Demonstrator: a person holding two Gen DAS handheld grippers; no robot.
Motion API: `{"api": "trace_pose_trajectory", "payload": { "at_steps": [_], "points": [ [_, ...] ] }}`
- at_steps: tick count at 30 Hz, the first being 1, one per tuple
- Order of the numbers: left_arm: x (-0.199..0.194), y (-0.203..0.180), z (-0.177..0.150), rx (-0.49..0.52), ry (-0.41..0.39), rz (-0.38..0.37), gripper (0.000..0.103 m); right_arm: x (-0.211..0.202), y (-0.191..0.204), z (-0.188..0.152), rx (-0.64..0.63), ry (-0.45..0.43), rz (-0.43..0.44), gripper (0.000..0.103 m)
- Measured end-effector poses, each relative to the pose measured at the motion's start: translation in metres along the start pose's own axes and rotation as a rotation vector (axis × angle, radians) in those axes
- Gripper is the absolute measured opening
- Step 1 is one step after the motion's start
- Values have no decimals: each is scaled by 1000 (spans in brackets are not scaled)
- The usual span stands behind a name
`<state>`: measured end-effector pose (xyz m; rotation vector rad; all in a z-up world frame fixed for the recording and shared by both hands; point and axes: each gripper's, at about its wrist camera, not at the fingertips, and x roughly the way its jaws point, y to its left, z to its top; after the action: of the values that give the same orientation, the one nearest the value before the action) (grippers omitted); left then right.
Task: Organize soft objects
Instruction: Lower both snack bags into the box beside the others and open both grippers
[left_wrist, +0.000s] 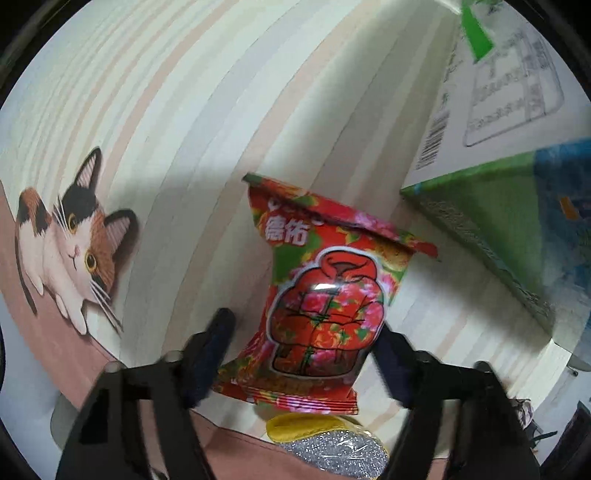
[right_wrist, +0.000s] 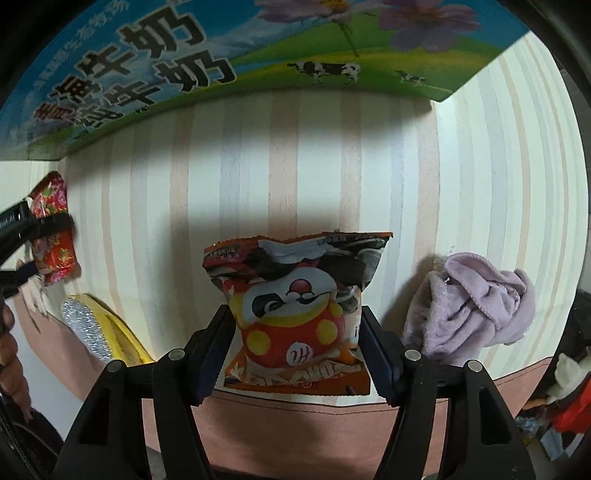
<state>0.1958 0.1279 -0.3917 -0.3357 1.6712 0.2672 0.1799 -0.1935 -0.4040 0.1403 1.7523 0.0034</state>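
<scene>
Two puffed snack packets are in play, one at each hand-held gripper. The left hand-held gripper (left_wrist: 301, 332) stands wide around the red floral packet (left_wrist: 325, 280): its right finger seems to touch the packet's side while the left finger stands clear, so I judge the grip not yet closed. That packet lies on the striped tabletop (left_wrist: 184, 110), long axis running from its near crimped seal at about 6 o'clock to the far seal at about 12, leaning slightly toward 1 o'clock. The right hand-held gripper (right_wrist: 297, 347) is narrowed onto the panda packet (right_wrist: 295, 317), both fingers pressing its lower flanks; the packet points away toward 12 o'clock, printed face up. Both packets look light, air-filled and glossy, so I expect them to yield, crackle and slip if squeezed at the bulge; taking them low across the waist, near the bottom seal, seems safest, and too hard a pinch could burst one. Nearby lie a yellow scouring sponge with silver mesh (left_wrist: 332, 446) at 6 o'clock below the floral packet, a crumpled lilac cloth (right_wrist: 476, 306) at 3 o'clock of the panda packet, and a milk carton box (right_wrist: 221, 70) at 12 o'clock.
</scene>
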Motion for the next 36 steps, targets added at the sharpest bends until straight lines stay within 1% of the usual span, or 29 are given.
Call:
{"api": "trace_pose_trajectory", "payload": {
  "at_steps": [1,2,3,4,6,8,10,11,12,15,16,17,18,19,20,22,23,24,26,27,28,30,33,36],
  "points": [
    [-3,-2,0,10,-18,13,48,2,5,-2,-10,-6,-12,50],
    [-1,-8,-6,23,-32,27,44,4,9,-5,-25,-12,-34,50],
    [1,-14,-16,33,-49,35,43,4,14,-9,-40,-20,-47,49],
    [-1,-12,-19,37,-58,37,43,10,29,-14,-53,-27,-58,48],
    [-10,-6,-30,46,-75,39,43,7,35,-20,-61,-37,-56,47],
    [-23,-1,-47,60,-108,41,43,-5,39,-30,-67,-55,-28,47],
    [-45,-8,-60,82,-138,11,43,-27,43,-39,-81,-88,6,47],
    [-59,-20,-60,96,-152,-8,43,-39,42,-43,-88,-110,20,47],
    [-71,-24,-66,111,-165,-23,43,-52,40,-46,-95,-132,33,47],
    [-120,-40,-79,173,-218,-109,43,-102,45,-57,-117,-218,96,47],
    [-134,-54,-81,215,-219,-125,43,-113,46,-59,-121,-238,105,47],
    [-145,-72,-76,243,-213,-153,43,-129,45,-58,-124,-265,115,47],
    [-157,-82,-72,261,-203,-202,43,-146,46,-55,-128,-291,125,47],
    [-159,-96,-70,271,-200,-221,43,-167,43,-50,-133,-315,138,47],
    [-170,-107,-63,289,-201,-237,43,-179,45,-45,-135,-331,147,47],
    [-193,-139,-47,323,-224,-235,43,-202,47,-37,-141,-377,150,47],
    [-198,-147,-39,336,-237,-225,43,-208,47,-29,-140,-390,148,47],
    [-202,-157,-32,345,-245,-212,43,-215,48,-21,-138,-404,151,47],
    [-198,-170,-8,346,-229,-208,43,-223,53,5,-128,-407,151,47],
    [-193,-176,8,340,-201,-212,43,-222,55,15,-124,-401,146,47],
    [-186,-180,18,338,-174,-216,43,-220,56,32,-113,-389,150,47],
    [-173,-192,39,332,-120,-214,43,-210,56,54,-101,-358,148,47],
    [-142,-207,68,347,-35,-179,43,-184,57,92,-76,-304,151,47],
    [-110,-221,83,386,37,-138,43,-158,57,116,-61,-239,154,47]
  ]
}}
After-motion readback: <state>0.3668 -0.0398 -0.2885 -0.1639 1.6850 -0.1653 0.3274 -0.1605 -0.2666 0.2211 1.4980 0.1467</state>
